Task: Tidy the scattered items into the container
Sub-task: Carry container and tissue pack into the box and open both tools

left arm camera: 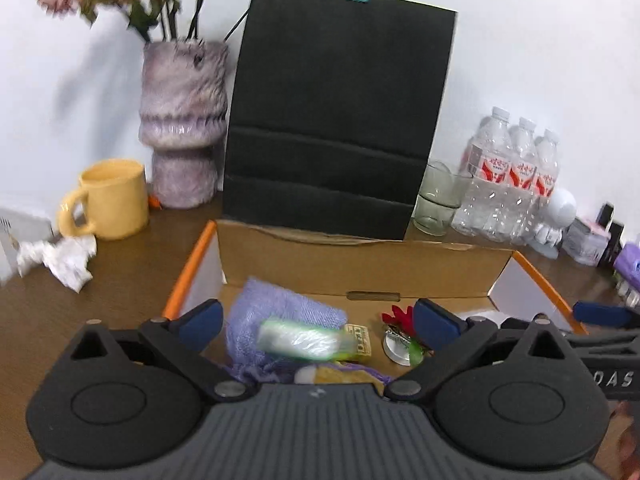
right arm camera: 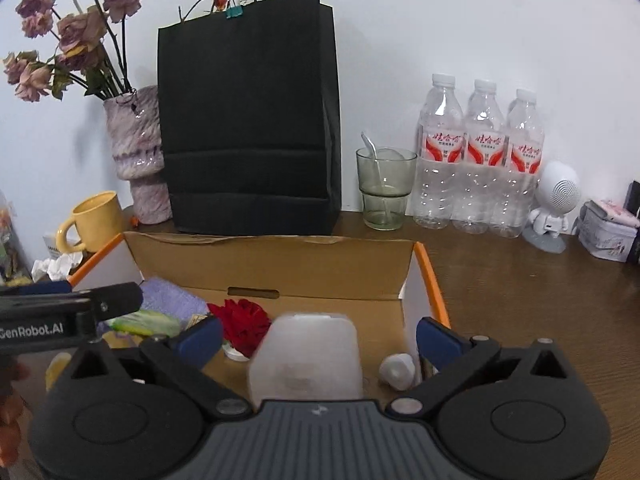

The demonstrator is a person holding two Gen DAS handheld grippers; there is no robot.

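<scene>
Left gripper (left arm camera: 316,320): spread wide, nothing pinched; a green tube (left arm camera: 304,339) shows blurred between its fingers, over the purple cloth (left arm camera: 280,316) in the box.
Right gripper (right arm camera: 320,334): spread wide, holding nothing; a white translucent case (right arm camera: 306,360) sits blurred in the gap between its fingers, a small white cap (right arm camera: 398,370) just inside the right finger.
Box (left arm camera: 360,264): open cardboard, directly ahead of and below both grippers; red flower (right arm camera: 242,326) and a yellow packet (left arm camera: 360,340) already lie in it.
Step, as I judge it: both items look freshly let go over the box.
Doing it well: keep fingers apart, lift straight up and back so no pad snags the cloth or case.
Left to tidy: crumpled tissue (left arm camera: 60,258), well off to the left gripper's left, beside the yellow mug (left arm camera: 110,198).
</scene>
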